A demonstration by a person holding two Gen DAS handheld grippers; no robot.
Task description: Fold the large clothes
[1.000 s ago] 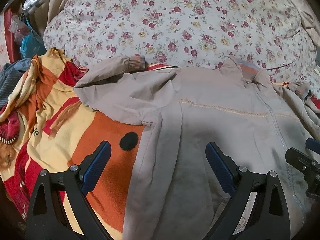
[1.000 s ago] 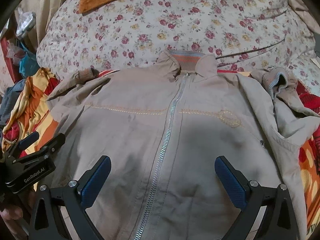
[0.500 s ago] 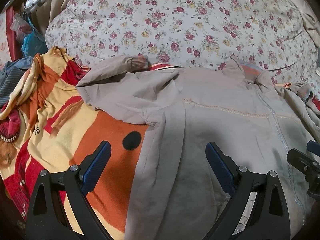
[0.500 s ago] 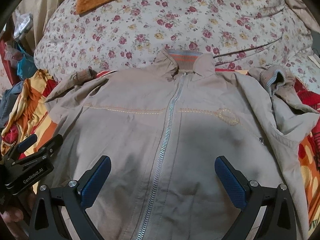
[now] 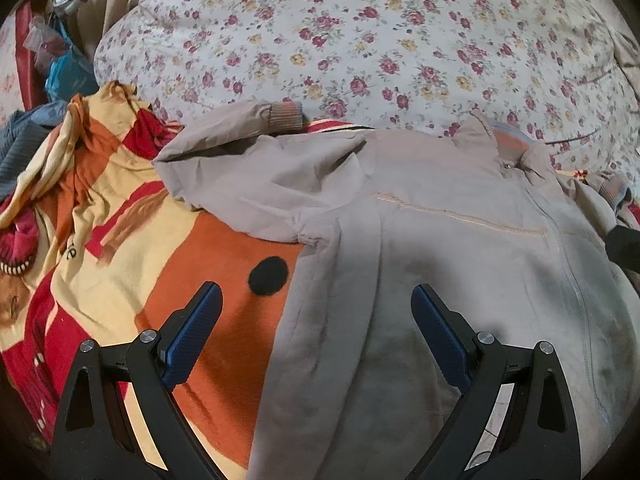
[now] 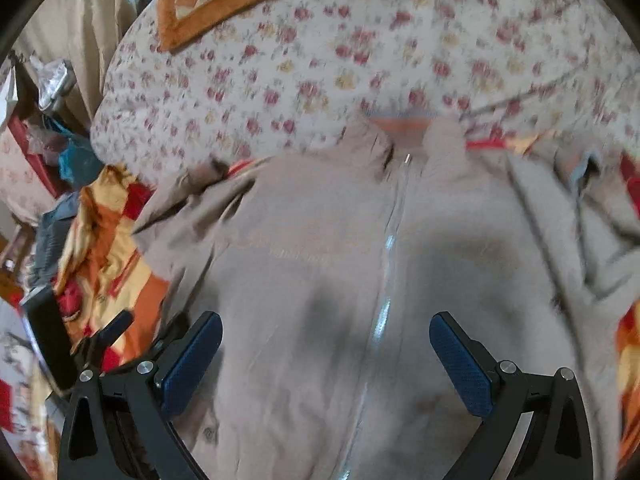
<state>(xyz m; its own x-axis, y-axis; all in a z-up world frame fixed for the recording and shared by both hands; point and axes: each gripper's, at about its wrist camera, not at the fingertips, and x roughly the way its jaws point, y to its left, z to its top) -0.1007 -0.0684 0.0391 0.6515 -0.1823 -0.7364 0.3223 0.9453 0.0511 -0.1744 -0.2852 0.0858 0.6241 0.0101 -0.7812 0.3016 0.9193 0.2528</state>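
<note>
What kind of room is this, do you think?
Probably a bedroom: the tan jacket lies on a bed with a floral quilt and a red and orange blanket, with clutter piled at the side.

- left gripper (image 5: 316, 312) jaws wide apart, holding nothing, over jacket's side edge
- beige jacket (image 5: 440, 240) flat, zipped, sleeve (image 5: 240, 148) bent
- orange blanket (image 5: 120, 240) underneath
- floral duvet (image 5: 360, 40) behind

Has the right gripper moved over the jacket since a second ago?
Yes. The right gripper has pulled back: the jacket collar sits lower in view.
</note>
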